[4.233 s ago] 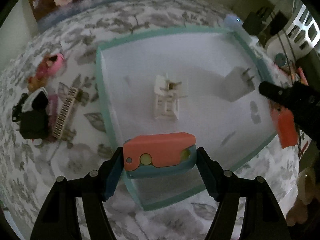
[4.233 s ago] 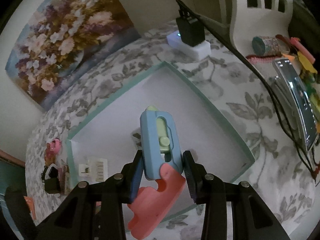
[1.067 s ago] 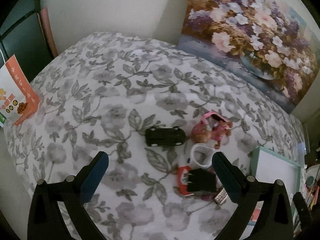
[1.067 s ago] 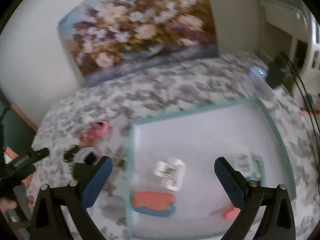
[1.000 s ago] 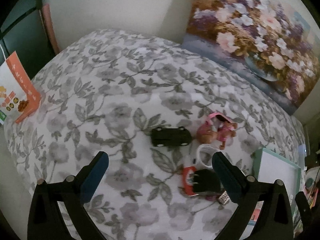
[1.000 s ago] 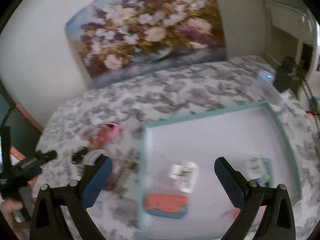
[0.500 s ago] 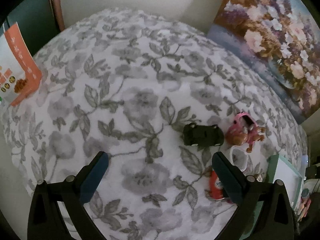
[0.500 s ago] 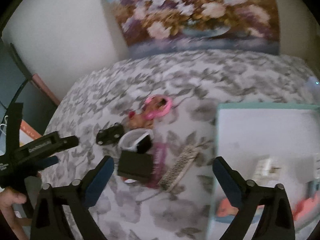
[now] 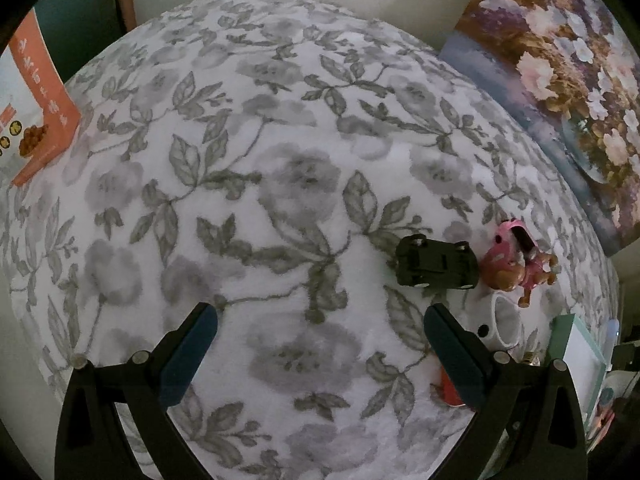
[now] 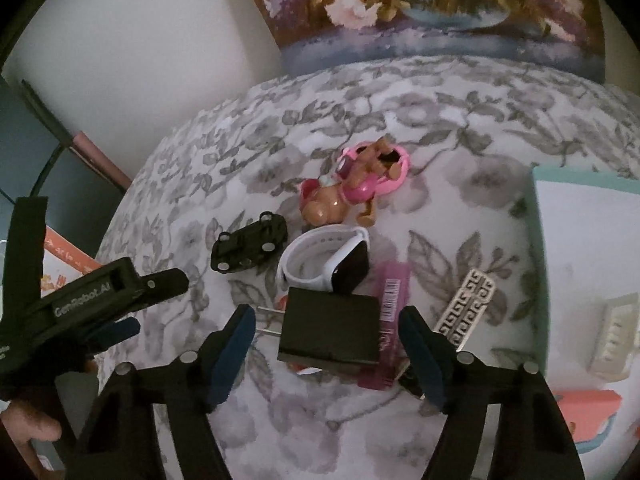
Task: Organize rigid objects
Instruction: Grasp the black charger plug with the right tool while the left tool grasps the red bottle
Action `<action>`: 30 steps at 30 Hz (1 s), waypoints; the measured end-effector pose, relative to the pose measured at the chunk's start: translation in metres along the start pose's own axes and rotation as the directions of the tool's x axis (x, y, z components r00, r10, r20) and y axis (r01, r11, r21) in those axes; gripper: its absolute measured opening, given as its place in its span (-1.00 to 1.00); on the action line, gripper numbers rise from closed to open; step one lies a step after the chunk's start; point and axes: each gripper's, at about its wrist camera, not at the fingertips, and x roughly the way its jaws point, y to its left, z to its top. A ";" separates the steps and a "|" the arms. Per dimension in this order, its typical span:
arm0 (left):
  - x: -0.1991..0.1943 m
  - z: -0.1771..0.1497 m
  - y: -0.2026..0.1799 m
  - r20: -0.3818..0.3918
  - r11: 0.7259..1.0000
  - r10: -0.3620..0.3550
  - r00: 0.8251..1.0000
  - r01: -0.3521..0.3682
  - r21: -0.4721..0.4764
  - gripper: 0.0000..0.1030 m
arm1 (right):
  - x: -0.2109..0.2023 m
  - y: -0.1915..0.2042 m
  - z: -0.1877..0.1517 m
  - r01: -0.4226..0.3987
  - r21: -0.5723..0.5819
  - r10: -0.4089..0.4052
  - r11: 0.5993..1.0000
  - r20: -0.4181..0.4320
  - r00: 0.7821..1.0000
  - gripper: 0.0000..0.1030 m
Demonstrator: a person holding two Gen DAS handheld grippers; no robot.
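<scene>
Both tongs have swung away from the teal tray [image 10: 538, 184] since the earlier frames and now look down on the clutter left on the floral surface [image 9: 280, 160].

Right tongs [image 10: 326, 350]: jaws closing, with the black plug adapter [image 10: 330, 328] between them; the pads are not yet seen pressing on it. The adapter lies just ahead of the fingertips, centred in the gap, its 2 prongs pointing toward the left finger, so its long axis runs across the jaws. Beyond it sit a white smartwatch [image 10: 324, 258], a black toy car [image 10: 250, 248] and a pink dog toy [image 10: 352, 184]; a patterned clip [image 10: 466, 306] lies ahead of the right finger.

Left tongs [image 9: 320, 344]: released, wide, nothing between them. The toy car [image 9: 436, 262] lies ahead and off to their right side (outside the gap).

Judgement: the right hand is plainly nearer the adapter, and the coming grasp turns on closing along that prong-to-body line.
</scene>
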 end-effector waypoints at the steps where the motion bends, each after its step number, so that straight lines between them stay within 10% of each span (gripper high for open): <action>1: 0.002 0.000 0.000 -0.007 1.000 0.000 1.000 0.000 -0.002 0.99 | 0.002 0.000 0.001 -0.002 0.003 0.002 1.000 -0.003 1.000 0.45; 30: 0.011 -0.008 -0.022 -0.077 0.996 -0.085 0.993 0.086 0.002 0.99 | -0.015 -0.028 0.005 -0.003 0.079 0.002 0.997 0.022 1.000 0.17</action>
